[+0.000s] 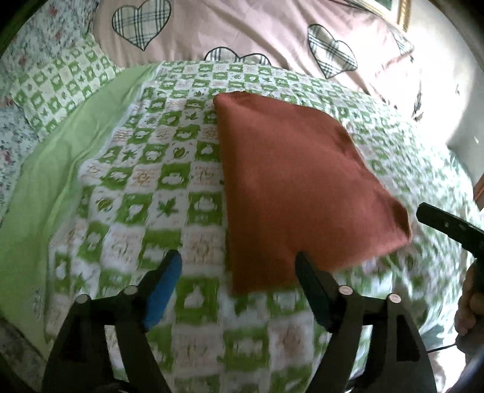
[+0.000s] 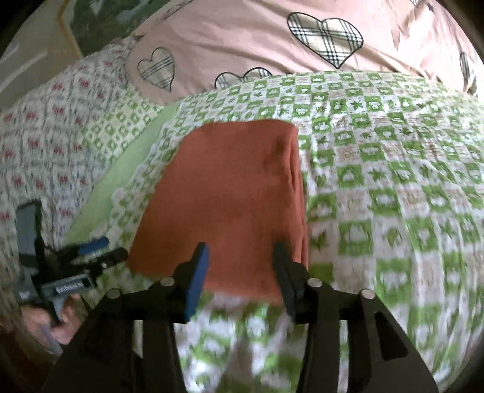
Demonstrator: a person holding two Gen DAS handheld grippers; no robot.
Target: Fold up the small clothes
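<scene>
A rust-red cloth (image 1: 296, 181), folded into a flat rectangle, lies on the green-and-white checked bedspread (image 1: 145, 169). My left gripper (image 1: 239, 263) hovers open at the cloth's near corner, and neither its blue pad nor its black finger presses the fabric. In the right wrist view the same cloth (image 2: 230, 193) lies just beyond my right gripper (image 2: 241, 251), which is open over the near edge with nothing clamped. The left gripper (image 2: 106, 249) also shows at the far left of that view, held by a hand (image 2: 54, 326). One black finger (image 1: 438, 220) of the right gripper enters at the right edge.
A pink duvet with plaid hearts (image 1: 242, 30) is bunched behind the bedspread. A plain green sheet strip (image 1: 60, 169) and floral pillows (image 2: 45, 127) lie to the left. A gilt picture frame (image 1: 403, 12) stands at the far right corner.
</scene>
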